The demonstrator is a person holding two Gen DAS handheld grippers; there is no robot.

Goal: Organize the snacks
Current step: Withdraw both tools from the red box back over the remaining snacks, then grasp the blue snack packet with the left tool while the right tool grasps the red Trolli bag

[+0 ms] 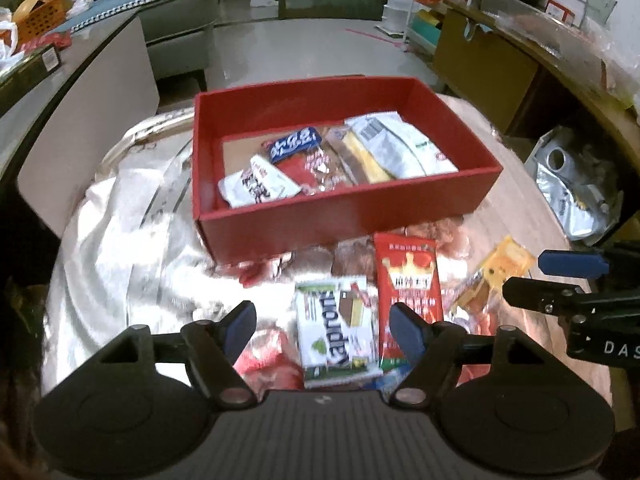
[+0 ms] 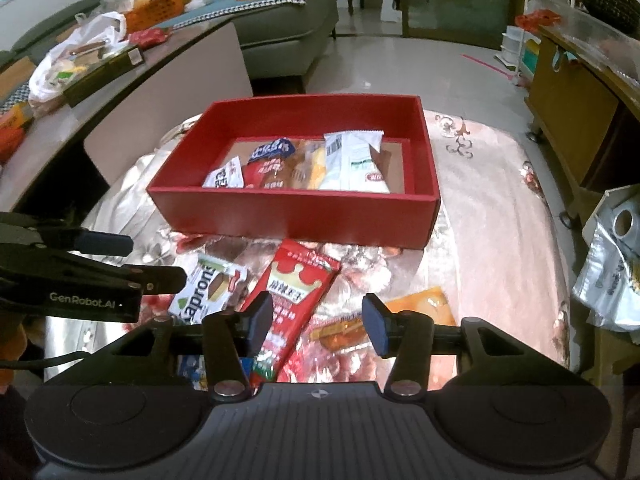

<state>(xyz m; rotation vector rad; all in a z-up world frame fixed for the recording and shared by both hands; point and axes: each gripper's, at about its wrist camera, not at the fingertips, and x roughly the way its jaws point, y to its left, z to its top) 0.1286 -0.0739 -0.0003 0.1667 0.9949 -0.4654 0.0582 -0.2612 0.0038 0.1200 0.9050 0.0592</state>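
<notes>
A red box (image 1: 340, 216) (image 2: 296, 210) sits on the shiny table and holds several snack packets, among them a blue one (image 1: 296, 143) (image 2: 270, 148) and a white one (image 1: 400, 144) (image 2: 354, 160). In front of it lie a white Kaprone packet (image 1: 338, 326) (image 2: 204, 290), a red crown packet (image 1: 408, 284) (image 2: 296, 292) and an orange packet (image 1: 496, 272) (image 2: 416, 308). My left gripper (image 1: 322, 330) is open above the Kaprone packet. My right gripper (image 2: 318, 322) is open above the red crown packet and the orange packet.
A low cabinet (image 2: 120, 92) with bags and an orange basket stands at the left. A wooden cabinet (image 2: 576, 120) stands at the right, with a silver bag (image 2: 612, 264) by the table's right edge. A sofa (image 2: 280, 20) is behind.
</notes>
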